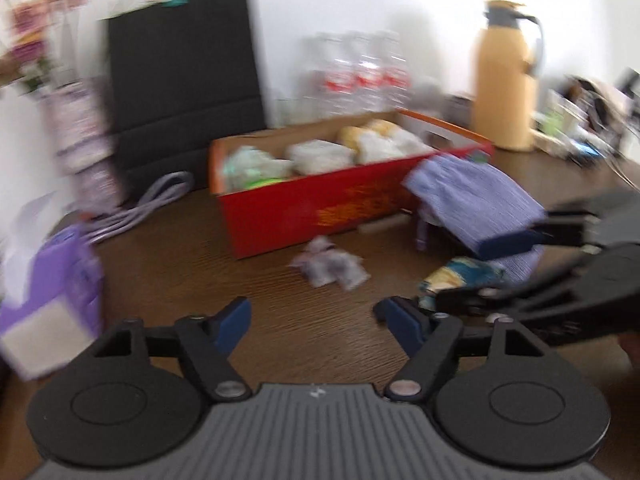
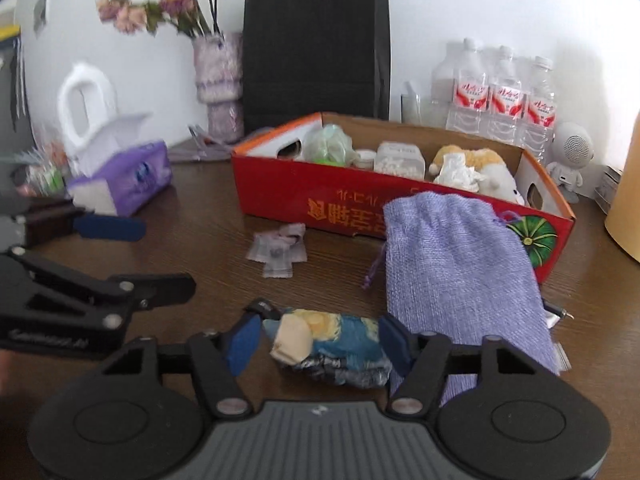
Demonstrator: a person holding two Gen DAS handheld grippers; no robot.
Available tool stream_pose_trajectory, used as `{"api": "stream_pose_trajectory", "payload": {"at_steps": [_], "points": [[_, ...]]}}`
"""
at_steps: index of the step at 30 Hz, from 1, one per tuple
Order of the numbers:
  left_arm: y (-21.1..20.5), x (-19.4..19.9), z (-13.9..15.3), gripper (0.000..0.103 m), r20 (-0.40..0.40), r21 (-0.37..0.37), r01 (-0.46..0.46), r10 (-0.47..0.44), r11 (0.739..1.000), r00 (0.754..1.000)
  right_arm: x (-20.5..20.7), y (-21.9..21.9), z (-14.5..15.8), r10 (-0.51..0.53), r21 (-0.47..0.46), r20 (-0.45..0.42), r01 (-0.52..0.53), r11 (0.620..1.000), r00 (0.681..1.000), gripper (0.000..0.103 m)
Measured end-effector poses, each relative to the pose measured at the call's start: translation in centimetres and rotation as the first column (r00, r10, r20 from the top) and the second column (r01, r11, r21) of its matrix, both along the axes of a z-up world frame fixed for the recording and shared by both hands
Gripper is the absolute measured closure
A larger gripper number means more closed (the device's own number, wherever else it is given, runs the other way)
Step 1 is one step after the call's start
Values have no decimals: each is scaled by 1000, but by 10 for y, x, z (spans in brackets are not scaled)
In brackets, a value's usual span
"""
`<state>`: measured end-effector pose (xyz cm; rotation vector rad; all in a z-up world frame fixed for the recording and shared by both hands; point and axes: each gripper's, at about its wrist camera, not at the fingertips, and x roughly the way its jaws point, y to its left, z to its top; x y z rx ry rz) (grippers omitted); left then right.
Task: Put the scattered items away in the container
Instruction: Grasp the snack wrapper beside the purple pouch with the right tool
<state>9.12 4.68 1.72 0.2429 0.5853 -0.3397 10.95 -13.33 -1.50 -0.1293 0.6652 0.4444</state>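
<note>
The right wrist view is sharp: the right gripper (image 2: 316,340) has its blue pads either side of a crumpled blue-and-yellow bundle (image 2: 332,350) lying on the brown wood-grain table (image 2: 208,256). The right-side pad sits against the bundle's end; whether the left-side pad touches it is hard to tell. Just right of the gripper a woven lilac drawstring pouch (image 2: 456,264) leans against the long red cardboard box (image 2: 320,196), which stands ahead with a plush toy (image 2: 476,164), a clear plastic tub (image 2: 400,160) and green netting (image 2: 328,142) inside.

The left wrist view is blurred. There the left gripper (image 1: 312,316) hangs with its jaws apart and nothing between them, over bare table. Ahead of it lies a small heap of crinkled lilac sachets (image 1: 328,264), short of the box (image 1: 320,204). The right gripper (image 1: 532,256) enters from the right, over the bundle (image 1: 460,276).

Only the left view shows the tall beige flask (image 1: 508,76) beyond the box. The right view alone shows the white jug (image 2: 86,108). Bare table lies between the sachets and the purple tissue pack (image 2: 124,180) to the left.
</note>
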Motion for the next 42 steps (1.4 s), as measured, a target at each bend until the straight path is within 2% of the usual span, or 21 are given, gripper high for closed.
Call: {"api": "stream_pose_trajectory", "payload": {"at_steps": [1, 2, 4, 5, 6, 10, 12, 13, 15, 16, 17, 18, 21, 23, 28, 30, 32, 34, 36, 38, 42], "points": [[-3, 5, -2, 37, -13, 9, 42, -42, 999, 999, 4, 1, -4, -7, -14, -26, 7, 1000, 1000, 51], [-7, 10, -5, 39, -26, 17, 79, -79, 997, 997, 6, -2, -5, -11, -5, -41, 11, 1000, 999, 51], [-17, 19, -11, 53, -52, 27, 145, -144, 989, 988, 4, -11, -4, -17, 34, -55, 19, 999, 998, 56], [-21, 25, -14, 56, -68, 28, 171, -169, 985, 983, 3, -16, -3, -27, 53, -65, 30, 998, 998, 59], [-25, 29, -17, 57, -78, 19, 192, -190, 981, 979, 3, -21, -2, -41, 70, -74, 46, 996, 996, 61], [-33, 36, -21, 57, -123, -54, 258, -263, 965, 957, 5, -48, -1, -64, 205, -147, 94, 974, 987, 81], [-36, 36, -24, 58, -144, -76, 256, -264, 964, 954, 8, -58, -2, -79, 243, -167, 119, 963, 983, 83], [-38, 35, -24, 63, -152, -73, 256, -264, 964, 952, 10, -61, -4, -85, 253, -177, 128, 959, 981, 83], [-43, 33, -26, 75, -159, -56, 239, -245, 969, 956, 12, -63, -4, -86, 256, -177, 131, 958, 980, 83], [-44, 32, -25, 87, -162, -58, 229, -236, 972, 958, 12, -63, -4, -85, 250, -174, 128, 960, 981, 83], [-45, 29, -24, 91, -169, -67, 221, -230, 973, 959, 12, -61, -4, -84, 240, -169, 124, 963, 982, 83], [-45, 27, -24, 91, -174, -77, 207, -218, 975, 960, 10, -59, -3, -85, 222, -161, 120, 968, 983, 84], [-47, 14, -24, 91, -167, -83, 127, -140, 988, 976, -3, -46, 5, -58, 124, -113, 72, 990, 992, 99], [-46, 1, -21, 91, -159, -104, 58, -74, 993, 984, -17, -38, 10, -47, 67, -75, 52, 996, 996, 100], [-39, -30, -12, 91, -184, -221, -87, 46, 971, 982, -54, -42, 22, 10, 75, -80, -4, 997, 997, 100], [-38, -38, -13, 91, -224, -242, -139, 84, 960, 971, -65, -43, 22, 37, 58, -107, -31, 998, 994, 99], [-42, -44, -15, 91, -257, -223, -172, 113, 960, 960, -73, -46, 19, 26, 31, -138, -22, 999, 990, 88], [-48, -48, -17, 91, -271, -191, -181, 125, 965, 954, -78, -58, 21, 9, 84, -164, 5, 996, 986, 87], [-54, -50, -15, 91, -279, -171, -178, 125, 969, 952, -81, -71, 28, -16, 134, -169, 39, 990, 985, 76], [-57, -52, -15, 91, -284, -158, -175, 125, 972, 950, -84, -77, 31, -73, 110, -152, 91, 990, 986, 61], [-58, -57, -13, 91, -282, -161, -169, 119, 972, 952, -82, -79, 26, -128, 105, -171, 148, 983, 977, 42]]}}
